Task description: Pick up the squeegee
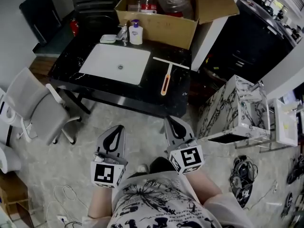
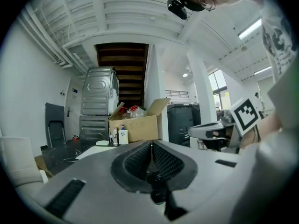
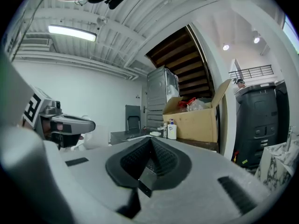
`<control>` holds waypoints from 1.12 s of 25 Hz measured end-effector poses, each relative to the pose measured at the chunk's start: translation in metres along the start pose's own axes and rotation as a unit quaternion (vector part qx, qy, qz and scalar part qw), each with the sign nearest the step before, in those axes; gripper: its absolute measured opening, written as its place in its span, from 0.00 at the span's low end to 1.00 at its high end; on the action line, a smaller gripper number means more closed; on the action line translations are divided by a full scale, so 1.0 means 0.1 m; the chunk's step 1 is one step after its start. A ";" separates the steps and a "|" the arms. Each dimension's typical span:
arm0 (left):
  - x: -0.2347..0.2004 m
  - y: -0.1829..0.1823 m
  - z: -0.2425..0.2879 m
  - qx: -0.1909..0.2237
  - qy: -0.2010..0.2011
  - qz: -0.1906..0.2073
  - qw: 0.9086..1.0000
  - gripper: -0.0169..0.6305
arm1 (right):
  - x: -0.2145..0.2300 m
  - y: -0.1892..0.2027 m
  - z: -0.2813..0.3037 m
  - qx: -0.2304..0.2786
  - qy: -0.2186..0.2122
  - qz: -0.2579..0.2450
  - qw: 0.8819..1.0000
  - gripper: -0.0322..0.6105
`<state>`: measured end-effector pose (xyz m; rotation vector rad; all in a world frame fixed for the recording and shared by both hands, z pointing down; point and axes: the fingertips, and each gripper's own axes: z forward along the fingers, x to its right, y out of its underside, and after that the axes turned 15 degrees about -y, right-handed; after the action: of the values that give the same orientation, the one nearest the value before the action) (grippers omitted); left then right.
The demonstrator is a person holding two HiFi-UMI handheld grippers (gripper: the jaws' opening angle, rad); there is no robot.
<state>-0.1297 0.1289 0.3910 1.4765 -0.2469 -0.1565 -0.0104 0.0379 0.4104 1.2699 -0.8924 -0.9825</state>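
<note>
The squeegee (image 1: 167, 71) lies flat on the black counter (image 1: 85, 82), right of the white sink (image 1: 115, 63). Its pale blade is at the far end and its orange-trimmed handle points toward me. My left gripper (image 1: 117, 127) and right gripper (image 1: 172, 119) hang side by side over the floor, short of the counter's front edge, both pointing toward it. Each has its jaws pressed together with nothing between them. In the left gripper view the left gripper (image 2: 151, 145) shows closed black pads, and in the right gripper view the right gripper (image 3: 150, 140) looks the same.
An open cardboard box (image 1: 164, 20) with bottles stands at the counter's back, a soap dispenser (image 1: 136, 33) and faucet (image 1: 123, 32) beside it. A white chair (image 1: 33, 107) sits left of me, a marble-patterned cabinet (image 1: 237, 110) to the right. Cables (image 1: 243, 178) lie on the floor.
</note>
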 end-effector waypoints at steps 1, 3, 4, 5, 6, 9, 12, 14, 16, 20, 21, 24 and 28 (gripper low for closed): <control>-0.03 0.03 0.08 -0.001 0.002 -0.001 1.000 0.05 | 0.05 0.02 0.07 -0.002 0.005 0.001 1.000 0.04; -0.09 0.08 0.25 -0.005 0.005 -0.003 1.000 0.05 | 0.16 0.06 0.20 -0.005 0.013 0.005 1.000 0.04; -0.12 0.09 0.34 -0.007 0.006 -0.005 1.000 0.05 | 0.21 0.06 0.28 -0.007 0.014 0.006 1.000 0.04; -0.14 0.10 0.44 -0.009 0.007 -0.006 1.000 0.05 | 0.28 0.07 0.35 -0.009 0.015 0.007 1.000 0.04; -0.16 0.11 0.54 -0.010 0.008 -0.005 1.000 0.05 | 0.35 0.08 0.43 -0.009 0.015 0.007 1.000 0.04; -0.21 0.11 0.90 -0.013 0.011 -0.001 1.000 0.05 | 0.63 0.08 0.68 -0.010 0.021 0.009 1.000 0.04; -0.26 0.04 1.35 -0.012 0.012 0.000 1.000 0.05 | 0.98 0.03 0.94 -0.006 0.028 0.013 0.999 0.04; -0.26 -0.03 1.65 -0.006 0.015 0.001 1.000 0.05 | 1.23 -0.01 1.09 -0.001 0.034 0.014 0.999 0.04; -0.23 -0.08 1.95 0.002 0.022 0.003 1.000 0.05 | 1.48 -0.06 1.22 0.003 0.040 0.013 0.999 0.04; -0.15 -0.18 2.49 0.013 0.035 0.011 0.999 0.05 | 1.94 -0.14 1.42 0.008 0.052 0.011 0.999 0.04; -0.13 -0.21 2.60 0.014 0.037 0.011 0.999 0.05 | 2.04 -0.13 1.45 0.008 0.057 0.012 0.998 0.04; -0.04 -0.25 2.89 0.013 0.051 0.009 0.999 0.05 | 2.31 -0.06 1.50 0.000 0.077 0.020 0.997 0.04; 0.05 -0.20 3.19 0.006 0.076 0.009 0.997 0.05 | 2.56 0.11 1.56 -0.033 0.104 0.039 0.993 0.04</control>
<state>-0.2063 -0.1816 0.3953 1.4896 -0.1385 -0.0272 -0.0681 -0.2557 0.4375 1.2470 -0.7368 -0.7943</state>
